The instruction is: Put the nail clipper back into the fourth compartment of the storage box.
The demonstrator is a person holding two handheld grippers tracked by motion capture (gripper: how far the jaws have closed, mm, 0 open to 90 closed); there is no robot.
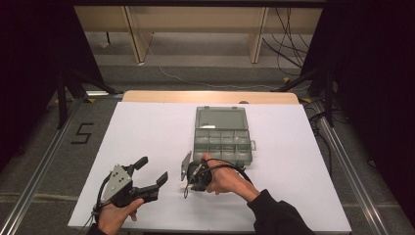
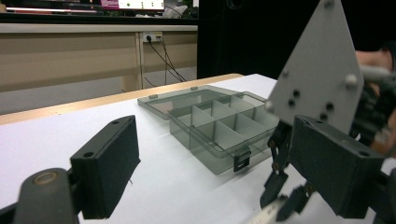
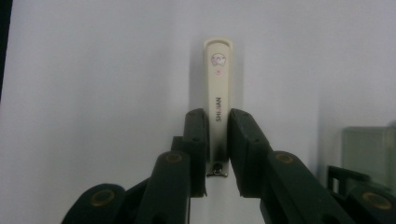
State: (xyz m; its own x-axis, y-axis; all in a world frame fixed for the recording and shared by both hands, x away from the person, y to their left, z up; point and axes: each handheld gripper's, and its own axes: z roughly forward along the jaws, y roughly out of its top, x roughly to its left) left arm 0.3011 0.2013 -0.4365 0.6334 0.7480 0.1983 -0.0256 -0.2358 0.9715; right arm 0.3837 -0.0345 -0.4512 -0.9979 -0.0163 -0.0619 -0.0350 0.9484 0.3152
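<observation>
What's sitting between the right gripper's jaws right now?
A slim cream nail clipper, lying on the white table cover; the right gripper has closed on its near end, as the right gripper view shows.

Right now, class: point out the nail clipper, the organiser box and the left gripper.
nail clipper (image 3: 218, 84), right gripper view, cream handle.
organiser box (image 1: 223, 137), high view, middle divider.
left gripper (image 1: 151, 171), high view, between open fingers.
</observation>
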